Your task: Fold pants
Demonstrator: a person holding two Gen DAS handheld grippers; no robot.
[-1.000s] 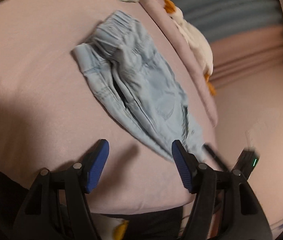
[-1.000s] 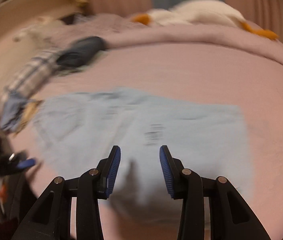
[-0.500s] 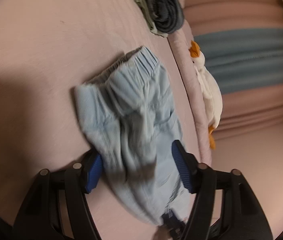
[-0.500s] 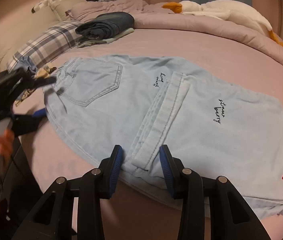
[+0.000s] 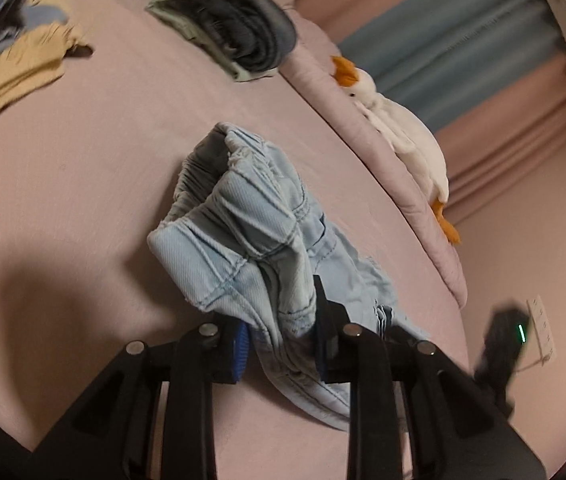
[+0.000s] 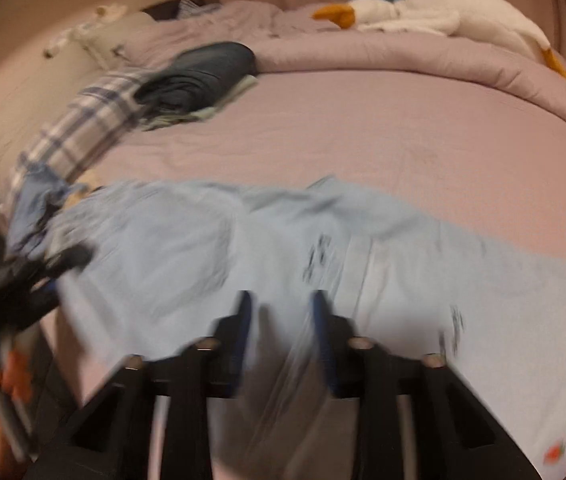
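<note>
Light blue denim pants point(image 6: 243, 248) lie spread on the pink bed, waistband to the left, legs to the right. In the left wrist view the bunched waistband point(image 5: 251, 232) rises from the sheet. My left gripper point(image 5: 279, 340) is shut on the waistband edge. My right gripper point(image 6: 279, 328) sits over the near edge of the pants at the crotch seam; its jaws are narrowly apart with cloth between them, and the view is blurred. The left gripper also shows in the right wrist view point(image 6: 23, 284), held by a hand.
Folded dark jeans point(image 5: 243, 36) lie on a green cloth at the far side. A plaid pillow point(image 6: 83, 128) and yellow garment point(image 5: 11, 76) lie near the waistband end. A white goose plush point(image 5: 403, 136) rests on the rolled pink duvet point(image 6: 403, 64).
My left gripper has moved onto the waistband, closed on it and lifted it into a bunch. My right gripper has moved forward onto the pants' near edge and is in motion.
</note>
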